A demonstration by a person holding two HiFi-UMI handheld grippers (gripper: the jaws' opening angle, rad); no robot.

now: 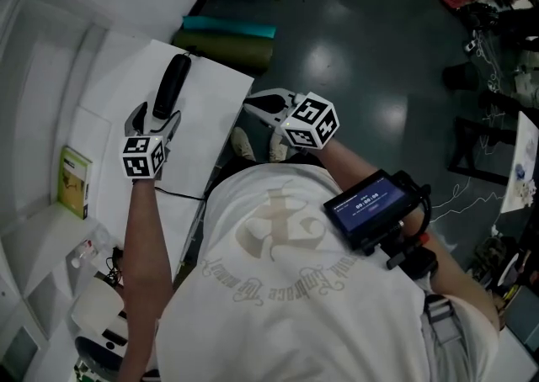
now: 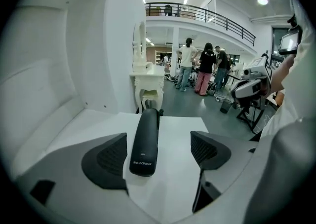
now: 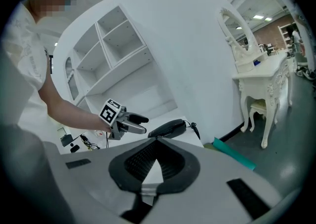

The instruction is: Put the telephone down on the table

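The black telephone handset (image 1: 171,86) lies flat on the white table (image 1: 215,132), its cord end pointing away from me. My left gripper (image 1: 154,122) stands open around its near end. In the left gripper view the handset (image 2: 144,141) rests on the table (image 2: 180,136) between the wide jaws, closer to the left pad (image 2: 111,159), and neither pad presses on it. My right gripper (image 1: 257,105) hovers off the table's right edge, shut and empty. The right gripper view shows its tips (image 3: 156,140) meeting, with the handset (image 3: 168,128) and left gripper (image 3: 129,122) beyond.
White shelves with a green box (image 1: 74,180) and cables (image 1: 109,262) line the left. Rolled teal and olive mats (image 1: 227,39) lie on the floor past the table. A white dressing table (image 2: 148,82) and several people (image 2: 205,67) stand farther off.
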